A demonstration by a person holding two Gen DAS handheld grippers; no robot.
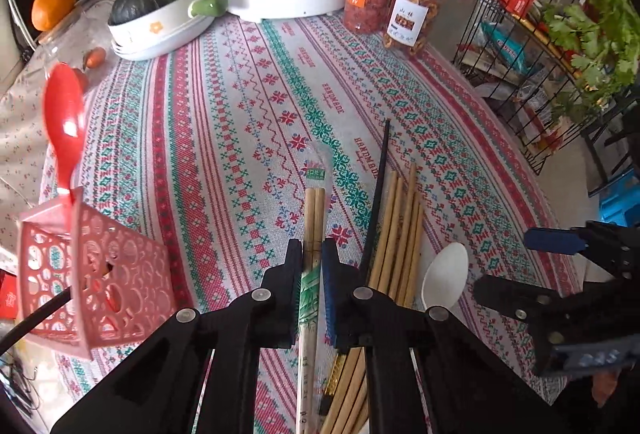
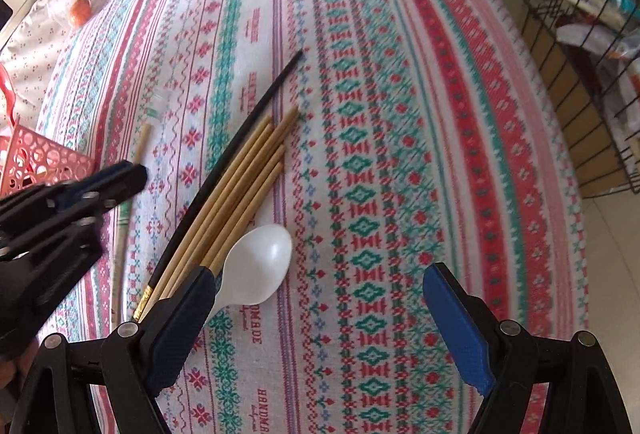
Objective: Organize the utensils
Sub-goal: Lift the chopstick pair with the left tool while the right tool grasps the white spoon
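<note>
we've got the left gripper clenched on the wrapped pair of disposable chopsticks, pads pinching it near the middle so both ends balance when it comes up; its far end lies on the tablecloth, pointing away from us. that grip point looks picked w/ the pink holder basket in mind: the basket sits just left of the wrapped pair, tilted, red spoon already standing in it, so it's prob the drop spot.

right gripper hangs w/ jaws released and wide, nothing between them. the white plastic spoon lies right of the wrapped pair, bowl up, w/ its handle passing under the right gripper's left finger, so we judge that's its next pick.

between wrapped pair & white spoon: a bundle of bare bamboo chopsticks lying side by side, one black chopstick along its left edge. still loose, not sorted yet.
</note>
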